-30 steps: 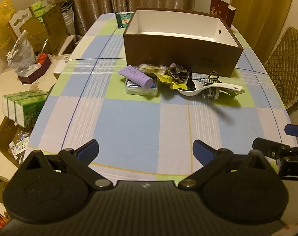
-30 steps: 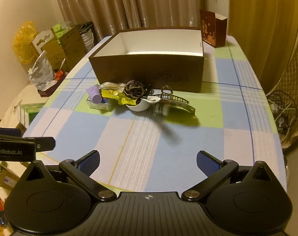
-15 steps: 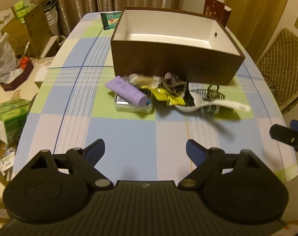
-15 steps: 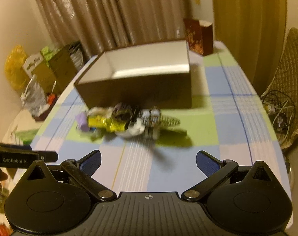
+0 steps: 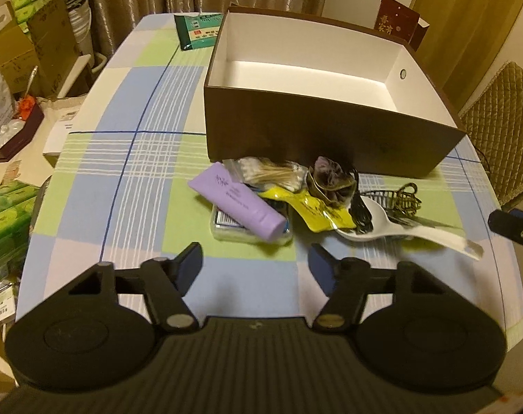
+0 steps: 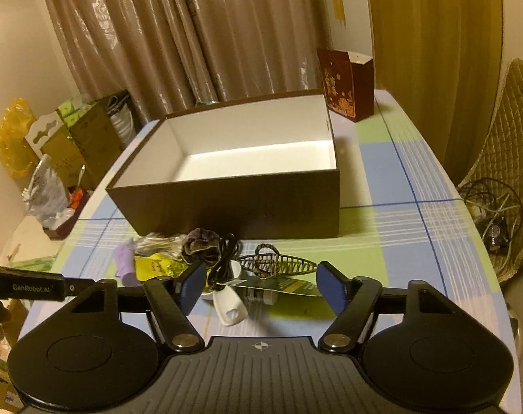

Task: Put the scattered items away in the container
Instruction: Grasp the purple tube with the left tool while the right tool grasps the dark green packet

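Note:
A heap of small items lies on the checked tablecloth in front of an open brown box (image 5: 330, 138) (image 6: 227, 207) with a white inside. In the heap are a purple tube (image 5: 237, 203) on a clear case (image 5: 223, 233), a yellow packet (image 5: 316, 210), a dark scrunchie (image 5: 330, 179), a white spoon (image 5: 399, 231) and a hair claw (image 6: 275, 264). My left gripper (image 5: 254, 267) hovers just short of the tube, jaws closing, nothing between them. My right gripper (image 6: 261, 288) is also closing. The spoon's handle (image 6: 230, 307) shows between its fingers, and the pads do not touch it.
A green packet (image 5: 197, 31) and a red gift bag (image 6: 347, 82) sit on the table beyond the box. Cartons and bags stand on the floor at the left (image 5: 44, 41). A quilted chair (image 5: 496, 120) and tangled cables (image 6: 492, 214) are at the right.
Both grippers have come forward to the heap, which now looks larger and closer. The fingers of both stand nearer together than before.

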